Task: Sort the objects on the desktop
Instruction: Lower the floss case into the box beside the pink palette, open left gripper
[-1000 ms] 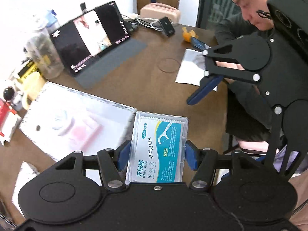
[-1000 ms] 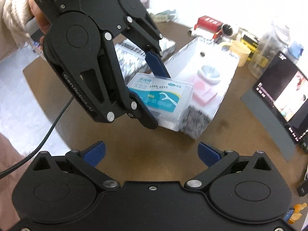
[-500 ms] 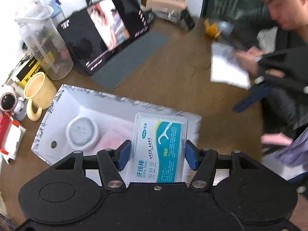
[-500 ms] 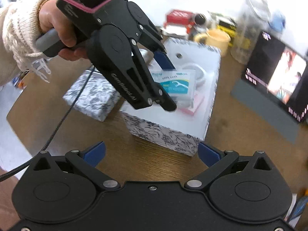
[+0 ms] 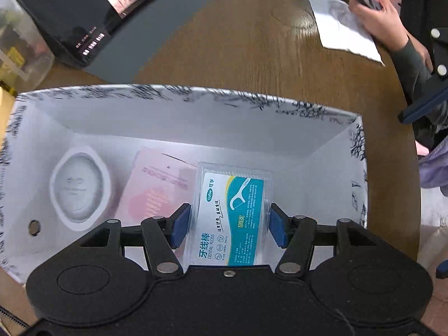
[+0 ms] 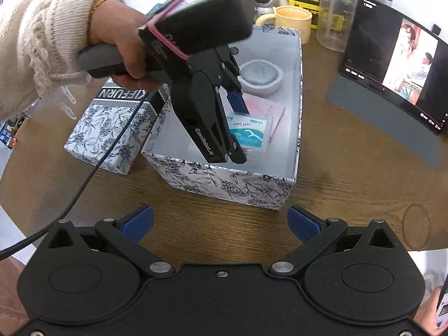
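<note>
Left gripper (image 5: 228, 225) reaches inside the open floral box (image 6: 232, 183), blue pads pinching the dental floss pack (image 5: 232, 218) on its two long sides. Pack sits low over the box floor; can't tell if it's touching down yet. Beside it in the box: pink sachet (image 5: 156, 187), partly under/against the pack's left edge, and a white round dish (image 5: 79, 187) toward the box's left end.

Right gripper (image 6: 221, 224) idle, jaws spread wide, empty, parked over bare table (image 6: 350, 184) off the box's near wall.

Step in hand, by my read: deposit of floss pack.

Recs:
- Lower till pack rests flat on box floor before release; dropping from height risks it tipping onto the sachet.
- Open pads only enough to clear the pack's sides; left pad is close to sachet, so don't drag it.
- Withdraw straight up, clear of box rim.
- Box lid (image 6: 112, 131) lies at box's left side, touching; leave alone for now.
</note>
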`<action>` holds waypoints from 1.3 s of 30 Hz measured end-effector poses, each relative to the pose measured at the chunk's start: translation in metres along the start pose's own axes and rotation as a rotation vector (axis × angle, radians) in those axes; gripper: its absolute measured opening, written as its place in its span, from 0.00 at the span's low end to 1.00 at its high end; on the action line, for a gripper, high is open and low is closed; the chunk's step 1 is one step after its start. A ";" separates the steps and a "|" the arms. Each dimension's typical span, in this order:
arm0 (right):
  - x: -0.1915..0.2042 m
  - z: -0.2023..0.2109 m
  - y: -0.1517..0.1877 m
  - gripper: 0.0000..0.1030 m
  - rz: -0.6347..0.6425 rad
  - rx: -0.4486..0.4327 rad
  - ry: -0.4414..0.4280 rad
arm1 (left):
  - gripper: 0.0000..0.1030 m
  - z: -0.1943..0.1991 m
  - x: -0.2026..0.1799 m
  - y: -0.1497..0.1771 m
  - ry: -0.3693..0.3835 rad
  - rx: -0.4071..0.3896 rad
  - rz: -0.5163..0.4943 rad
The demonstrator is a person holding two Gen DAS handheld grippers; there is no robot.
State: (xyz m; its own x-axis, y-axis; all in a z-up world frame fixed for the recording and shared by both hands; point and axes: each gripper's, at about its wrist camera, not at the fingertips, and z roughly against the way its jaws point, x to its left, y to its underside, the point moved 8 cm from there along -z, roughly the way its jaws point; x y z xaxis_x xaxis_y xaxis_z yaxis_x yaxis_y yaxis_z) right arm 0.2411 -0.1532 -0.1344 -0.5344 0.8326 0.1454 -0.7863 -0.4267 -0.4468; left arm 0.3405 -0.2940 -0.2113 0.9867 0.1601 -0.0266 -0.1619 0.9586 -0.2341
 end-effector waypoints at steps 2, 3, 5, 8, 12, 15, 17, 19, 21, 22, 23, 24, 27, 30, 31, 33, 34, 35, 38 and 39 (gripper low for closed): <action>-0.001 -0.001 0.001 1.00 -0.009 0.005 -0.008 | 0.56 -0.005 -0.003 0.000 0.006 0.009 -0.011; -0.001 -0.002 0.002 1.00 -0.013 0.006 -0.011 | 0.56 -0.007 -0.004 0.000 0.007 0.013 -0.017; -0.002 -0.003 0.001 1.00 -0.017 0.008 -0.017 | 0.56 -0.010 -0.004 0.001 0.007 0.022 -0.020; -0.001 -0.004 0.001 1.00 -0.022 0.006 -0.027 | 0.56 -0.017 -0.003 0.003 0.016 0.033 -0.011; -0.002 -0.004 0.001 1.00 -0.026 0.008 -0.037 | 0.56 -0.023 -0.001 0.005 0.020 0.048 0.006; -0.001 -0.004 0.002 1.00 -0.034 0.011 -0.046 | 0.56 -0.023 0.001 0.006 0.020 0.053 0.017; -0.001 -0.004 0.003 1.00 -0.037 0.013 -0.048 | 0.57 -0.023 0.001 0.007 0.016 0.056 0.022; -0.001 -0.004 0.004 1.00 -0.040 0.014 -0.051 | 0.57 -0.023 0.002 0.008 0.007 0.060 0.025; 0.000 -0.003 0.004 1.00 -0.042 0.013 -0.055 | 0.58 -0.021 0.002 0.008 -0.005 0.059 0.026; 0.001 -0.003 0.005 1.00 -0.040 0.012 -0.055 | 0.58 -0.019 0.003 0.008 -0.009 0.058 0.027; 0.001 -0.002 0.005 1.00 -0.040 0.011 -0.055 | 0.58 -0.017 0.004 0.008 -0.015 0.055 0.027; 0.002 -0.001 0.005 1.00 -0.041 0.011 -0.056 | 0.58 -0.015 0.004 0.009 -0.020 0.053 0.028; 0.004 0.001 0.006 1.00 -0.051 0.008 -0.062 | 0.60 -0.008 0.006 0.009 -0.040 0.040 0.039; 0.007 0.006 0.008 1.00 -0.058 0.000 -0.069 | 0.64 0.001 0.008 0.009 -0.056 0.018 0.059; 0.008 0.008 0.009 1.00 -0.058 -0.003 -0.068 | 0.67 0.006 0.010 0.008 -0.067 0.005 0.069; 0.012 0.013 0.010 1.00 -0.058 -0.012 -0.067 | 0.70 0.020 0.014 0.008 -0.080 -0.032 0.095; 0.014 0.016 0.010 1.00 -0.058 -0.017 -0.067 | 0.76 0.027 0.015 0.009 -0.077 -0.052 0.113; 0.016 0.019 0.010 1.00 -0.057 -0.023 -0.066 | 0.78 0.035 0.016 0.009 -0.075 -0.072 0.131; 0.024 0.028 0.010 1.00 -0.051 -0.040 -0.062 | 0.85 0.054 0.014 0.010 -0.075 -0.134 0.175; 0.027 0.031 0.010 1.00 -0.046 -0.045 -0.060 | 0.86 0.062 0.014 0.012 -0.081 -0.152 0.187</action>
State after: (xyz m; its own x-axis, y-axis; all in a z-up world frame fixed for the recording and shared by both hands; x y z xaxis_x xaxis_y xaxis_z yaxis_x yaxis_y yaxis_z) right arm 0.2091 -0.1454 -0.1077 -0.5165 0.8278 0.2192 -0.7967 -0.3707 -0.4774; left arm 0.3517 -0.2652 -0.1544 0.9348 0.3551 -0.0069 -0.3314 0.8652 -0.3764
